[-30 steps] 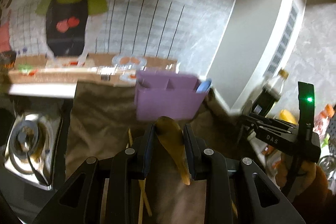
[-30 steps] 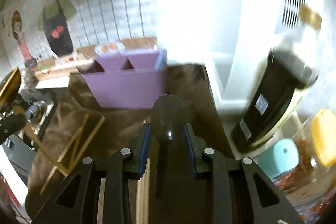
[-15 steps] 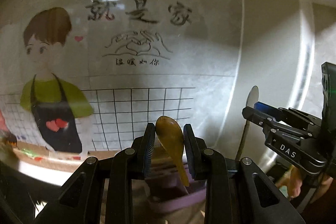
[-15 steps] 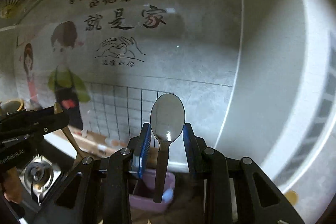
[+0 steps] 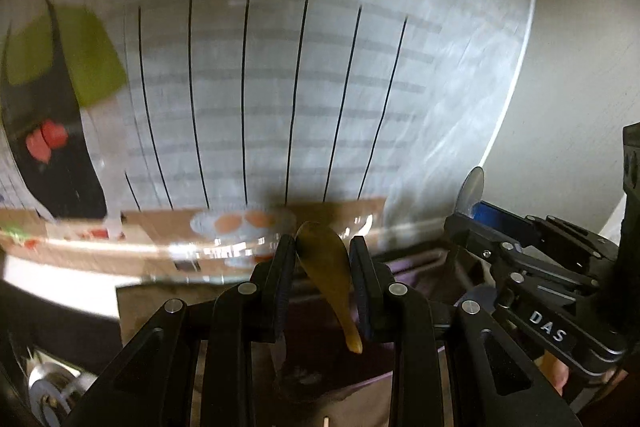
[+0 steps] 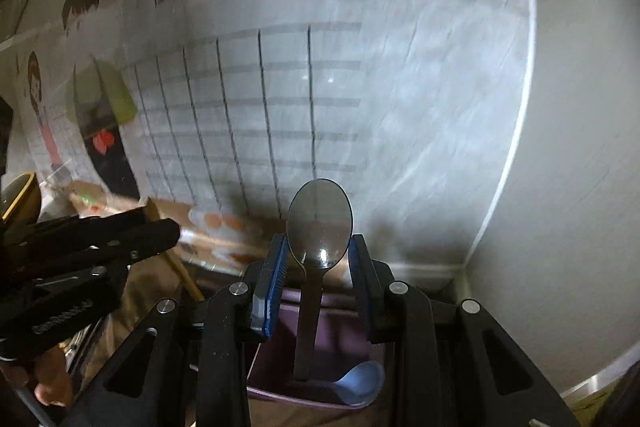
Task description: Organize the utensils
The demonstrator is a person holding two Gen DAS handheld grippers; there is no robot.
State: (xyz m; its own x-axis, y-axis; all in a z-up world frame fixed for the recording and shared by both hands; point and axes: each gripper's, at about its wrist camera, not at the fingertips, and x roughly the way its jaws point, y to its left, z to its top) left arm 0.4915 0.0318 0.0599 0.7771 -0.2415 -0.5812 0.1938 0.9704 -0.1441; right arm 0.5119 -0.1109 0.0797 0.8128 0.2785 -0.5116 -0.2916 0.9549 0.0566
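My left gripper [image 5: 322, 273] is shut on a yellow-brown spoon [image 5: 326, 263], bowl up, handle pointing down over the purple utensil holder [image 5: 400, 267]. My right gripper [image 6: 318, 261] is shut on a dark metal spoon [image 6: 320, 227], bowl up, its handle reaching down into the purple holder [image 6: 312, 391], where a light blue spoon [image 6: 360, 381] lies. The right gripper also shows in the left wrist view [image 5: 472, 211], and the left gripper shows in the right wrist view [image 6: 160, 227], close on the left.
A wall poster with a grid and a cartoon figure [image 6: 96, 99] stands right behind the holder. A white appliance wall [image 6: 580, 187] is on the right. A brown cloth [image 6: 148, 291] covers the counter. A stove burner [image 5: 44, 387] sits at the lower left.
Both grippers have tilted down and moved closer to the wall, over the purple holder. The metal spoon's handle now reaches into the holder. Both spoons stay gripped.
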